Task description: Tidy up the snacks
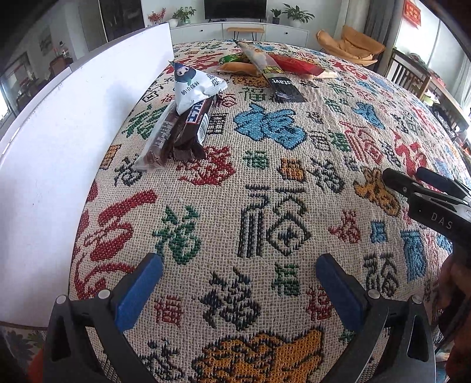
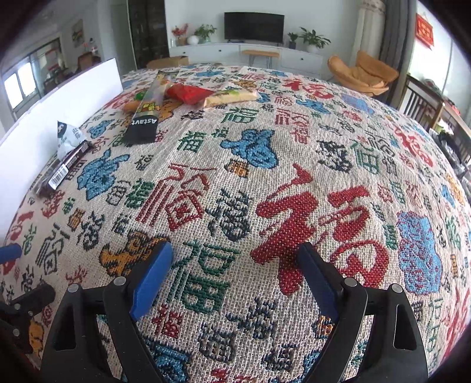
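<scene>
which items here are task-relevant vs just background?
Job:
white triangular pouch
brown bars
black Astavt stick pack
red packet
yellow packet
orange and green snacks
white board
left gripper, right gripper, both open, empty

Background:
tablecloth
TV
plants
orange chair

left tongs [image 1: 239, 266]: black frame, blue pads, silver screws | right tongs [image 2: 234, 259]: same, "DAS" lettering

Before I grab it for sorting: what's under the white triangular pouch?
The white triangular pouch rests on two dark brown bars beside the white board. Their far ends are covered.
</scene>
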Demonstrator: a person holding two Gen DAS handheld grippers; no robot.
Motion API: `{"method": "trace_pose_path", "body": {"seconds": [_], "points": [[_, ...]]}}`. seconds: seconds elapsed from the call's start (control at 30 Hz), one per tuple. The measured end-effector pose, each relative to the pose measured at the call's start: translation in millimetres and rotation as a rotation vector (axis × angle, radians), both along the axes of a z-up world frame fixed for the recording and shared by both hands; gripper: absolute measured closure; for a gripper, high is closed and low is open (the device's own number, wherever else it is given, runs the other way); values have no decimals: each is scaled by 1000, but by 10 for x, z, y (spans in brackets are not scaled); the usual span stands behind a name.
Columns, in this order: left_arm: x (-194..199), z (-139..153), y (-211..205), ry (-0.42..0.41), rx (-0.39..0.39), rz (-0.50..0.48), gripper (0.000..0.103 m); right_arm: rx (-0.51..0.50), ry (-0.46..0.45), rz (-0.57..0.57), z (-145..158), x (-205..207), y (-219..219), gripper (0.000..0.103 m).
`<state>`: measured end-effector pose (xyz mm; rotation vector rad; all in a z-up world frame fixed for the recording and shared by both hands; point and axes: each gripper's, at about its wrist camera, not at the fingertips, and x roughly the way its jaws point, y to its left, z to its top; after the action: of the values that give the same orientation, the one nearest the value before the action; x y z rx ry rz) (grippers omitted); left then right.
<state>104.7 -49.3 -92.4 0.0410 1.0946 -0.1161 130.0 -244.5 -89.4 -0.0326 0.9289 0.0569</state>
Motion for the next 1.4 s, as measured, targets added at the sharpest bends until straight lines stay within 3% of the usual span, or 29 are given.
{"method": "trace_pose_path", "body": {"seconds": [0.5,0.57,0.67,0.73,0.8,0.9,1.03,1.07,1.13,1.17,1.2,1.33,1.4], "points": [[0,2,4,-4,2,2,0,1,24,17,-9,56,11,12],[2,2,9,-4,2,3,0,13,59,77,41,199,53,14],[-1,-2,4,-4,3,3,0,31,1,201,299,510,245,14],[-5,-3,5,-4,3,2,0,51,-52,346,538,784,498,14],[-4,-2,8,-4,3,1,0,45,-48,512,686,1108,842,14],[-5,0,14,-4,0,0,0,-42,84,723,638,1555,1428,15],[-6,0,20,-4,-1,0,0,-296,105,855,340,1786,1905,17],[-7,0,21,-4,-1,0,0,-326,119,863,257,1843,1947,19],[-4,0,23,-4,-1,0,0,-367,130,845,136,1967,1967,35],[-8,-3,19,-5,-1,1,0,-372,144,827,88,2045,1959,53],[-7,-3,20,-4,-1,1,0,-390,118,801,78,2096,1953,58],[-4,1,23,-5,-1,2,0,-399,146,782,51,2224,1951,57],[-4,-3,21,-5,-1,2,0,-418,116,786,57,2252,1965,55]]}}
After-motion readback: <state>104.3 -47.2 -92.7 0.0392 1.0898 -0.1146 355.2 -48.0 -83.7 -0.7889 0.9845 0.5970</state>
